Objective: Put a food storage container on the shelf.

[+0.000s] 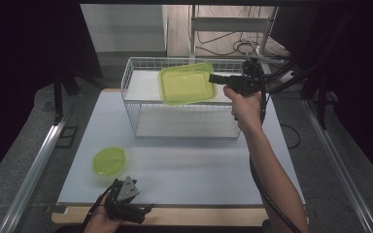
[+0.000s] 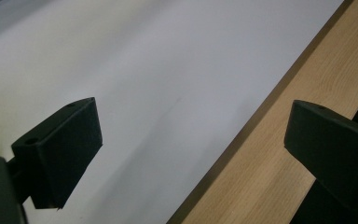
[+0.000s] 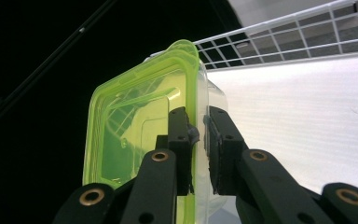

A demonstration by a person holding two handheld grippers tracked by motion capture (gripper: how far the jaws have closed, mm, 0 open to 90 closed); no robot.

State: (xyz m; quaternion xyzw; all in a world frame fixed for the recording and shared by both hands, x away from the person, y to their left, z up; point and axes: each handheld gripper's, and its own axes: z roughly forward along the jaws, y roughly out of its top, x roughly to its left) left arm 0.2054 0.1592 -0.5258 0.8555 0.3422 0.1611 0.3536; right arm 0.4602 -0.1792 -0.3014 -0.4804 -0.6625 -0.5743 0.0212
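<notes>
A rectangular container with a green lid (image 1: pixel 187 83) hangs in the air above the white wire basket (image 1: pixel 131 92), tilted so its lid faces the camera. My right gripper (image 1: pixel 212 78) is shut on its right rim. In the right gripper view the jaws pinch the green lid and clear wall of the container (image 3: pixel 135 126) between them, at my right gripper (image 3: pixel 198 135). A small round green-lidded container (image 1: pixel 109 160) sits on the white mat near the front left. My left gripper (image 1: pixel 143 209) rests at the table's front edge, open and holding nothing, its fingers (image 2: pixel 60 144) wide apart over mat and wood.
The wire basket stands at the back middle of the white mat (image 1: pixel 184 165), which lies on a wooden tabletop (image 1: pixel 199 217). Metal rails (image 1: pixel 39 160) run along both sides. Cables and a stand (image 1: pixel 233 34) sit behind the table.
</notes>
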